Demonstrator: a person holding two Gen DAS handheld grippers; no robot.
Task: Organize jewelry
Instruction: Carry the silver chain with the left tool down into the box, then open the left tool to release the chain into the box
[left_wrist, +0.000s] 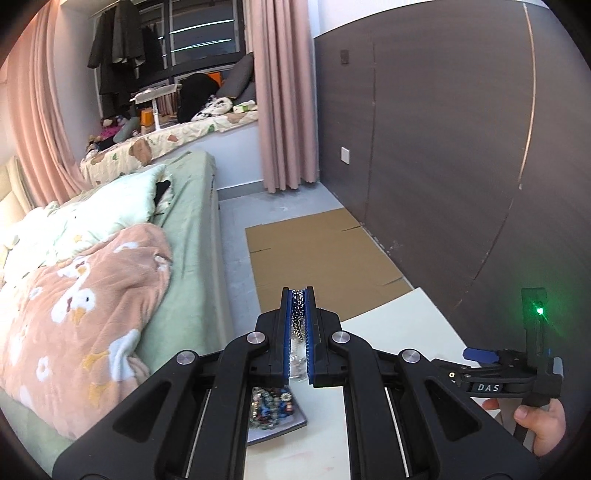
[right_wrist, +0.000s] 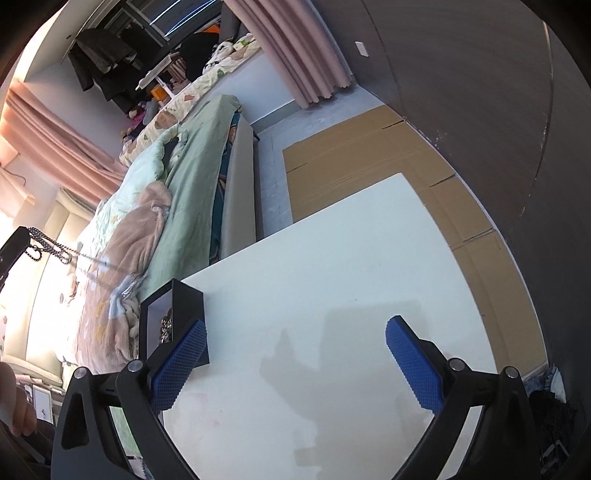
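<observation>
Bedroom, white worktop (right_wrist: 332, 258) beside bed. Left tool (left_wrist: 298, 295) clamped on a chain necklace (left_wrist: 297, 317) — not yet boxed. Right tool (right_wrist: 295, 365) wide open, empty; black jewelry box (right_wrist: 184, 299) already holds pieces.

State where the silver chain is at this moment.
In the left wrist view the silver chain is clamped in the left tool, raised above the white table beside the bed.

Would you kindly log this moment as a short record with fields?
left claw: shut on silver chain, lifted above the table
right claw: open, empty, over white table
chain in right view: dangling at far left
black box: open, near the table's left edge, some jewelry inside
beaded jewelry: on the table beneath the left claw
</observation>
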